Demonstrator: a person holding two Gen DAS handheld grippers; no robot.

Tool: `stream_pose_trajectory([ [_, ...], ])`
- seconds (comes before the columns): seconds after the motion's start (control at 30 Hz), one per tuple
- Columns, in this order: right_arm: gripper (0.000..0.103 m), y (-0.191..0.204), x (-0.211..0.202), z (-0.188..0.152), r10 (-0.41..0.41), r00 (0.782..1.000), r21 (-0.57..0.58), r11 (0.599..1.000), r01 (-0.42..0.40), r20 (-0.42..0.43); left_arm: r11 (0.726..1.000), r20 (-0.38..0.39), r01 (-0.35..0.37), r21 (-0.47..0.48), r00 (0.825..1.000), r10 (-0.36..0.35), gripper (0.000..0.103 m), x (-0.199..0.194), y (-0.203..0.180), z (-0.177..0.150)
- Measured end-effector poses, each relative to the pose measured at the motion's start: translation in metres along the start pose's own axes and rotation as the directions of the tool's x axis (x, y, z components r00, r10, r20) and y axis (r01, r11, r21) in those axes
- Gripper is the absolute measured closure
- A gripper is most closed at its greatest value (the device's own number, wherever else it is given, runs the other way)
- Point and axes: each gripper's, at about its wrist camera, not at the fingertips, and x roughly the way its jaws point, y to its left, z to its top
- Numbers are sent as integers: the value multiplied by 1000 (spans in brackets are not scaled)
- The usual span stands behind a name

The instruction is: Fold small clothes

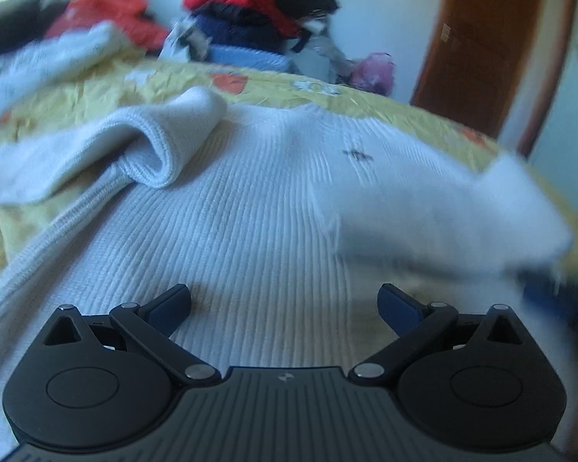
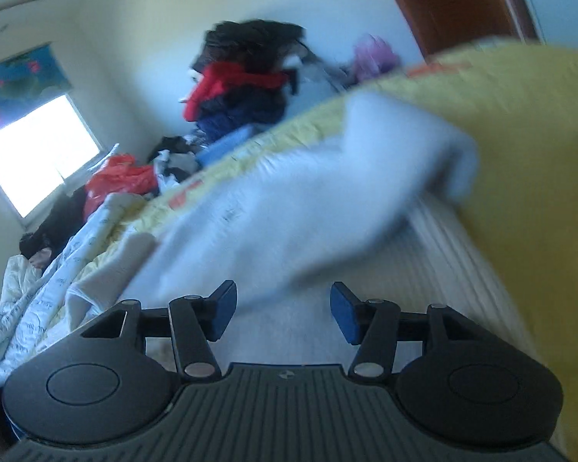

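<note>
The white ribbed sweater lies spread on the yellow bedspread, one sleeve folded across its left shoulder. Both the left gripper and the right gripper hover near it, jaws spread and holding nothing.

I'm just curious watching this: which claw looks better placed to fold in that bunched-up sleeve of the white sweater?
Probably the left claw. It is open above the white sweater, with the bunched sleeve on its side. The right claw, also open, faces the blurred opposite sleeve.
</note>
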Motion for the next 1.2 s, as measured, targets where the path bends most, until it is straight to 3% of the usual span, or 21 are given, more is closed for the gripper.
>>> stream_pose_trajectory([
  [0.07, 38, -6, 2, -2, 34, 999, 46, 998, -35, 22, 988, -24, 64, -137, 997, -68, 0, 6, 10, 16],
  [0.17, 35, -9, 10, -5, 54, 998, 69, 996, -55, 24, 926, -49, 177, -335, 978, -204, 0, 19, 21, 34],
  [0.23, 33, -11, 11, -6, 78, 997, 82, 993, -80, 29, 883, -81, 236, -404, 953, -292, 0, 33, 18, 41],
  [0.3, 33, -18, 6, -7, 100, 994, 107, 989, -103, 36, 862, -111, 269, -430, 931, -346, 0, 45, 10, 44],
  [0.37, 33, -21, 5, -8, 111, 993, 123, 986, -115, 43, 876, -120, 260, -406, 935, -333, 0, 50, -1, 46],
  [0.43, 33, -21, 5, -8, 113, 992, 126, 985, -118, 47, 888, -128, 232, -397, 944, -304, 8, 55, -9, 48],
  [0.5, 32, -19, 5, -8, 114, 992, 122, 985, -119, 47, 914, -158, 183, -362, 954, -254, 59, 59, -16, 52],
  [0.57, 31, -19, 5, -8, 116, 992, 121, 985, -121, 48, 952, -193, 111, -284, 966, -170, 72, 60, -24, 57],
  [0.63, 31, -18, 5, -8, 118, 992, 121, 985, -123, 48, 968, -195, 99, -230, 970, -145, 73, 57, -28, 59],
  [0.73, 31, -19, 7, -8, 116, 992, 119, 986, -121, 48, 994, -182, 48, -93, 981, -65, 87, 54, -42, 64],
  [0.83, 31, -19, 8, -8, 112, 993, 113, 987, -116, 46, 998, -77, 55, 36, 996, -52, 91, 36, -56, 82],
  [0.93, 31, -18, 7, -8, 107, 993, 108, 988, -111, 45, 992, 64, 36, 119, 997, -44, 92, 12, -60, 101],
  [1.0, 31, -18, 6, -8, 106, 993, 107, 988, -111, 45, 990, 139, -10, 141, 990, -10, 92, 3, -54, 112],
  [1.07, 30, -18, 6, -8, 106, 993, 107, 988, -110, 45, 989, 165, -60, 136, 986, 37, 92, -1, -38, 118],
  [1.2, 30, -19, 6, -8, 107, 993, 104, 988, -111, 43, 989, 99, -129, 78, 988, 121, 92, 20, 1, 108],
])
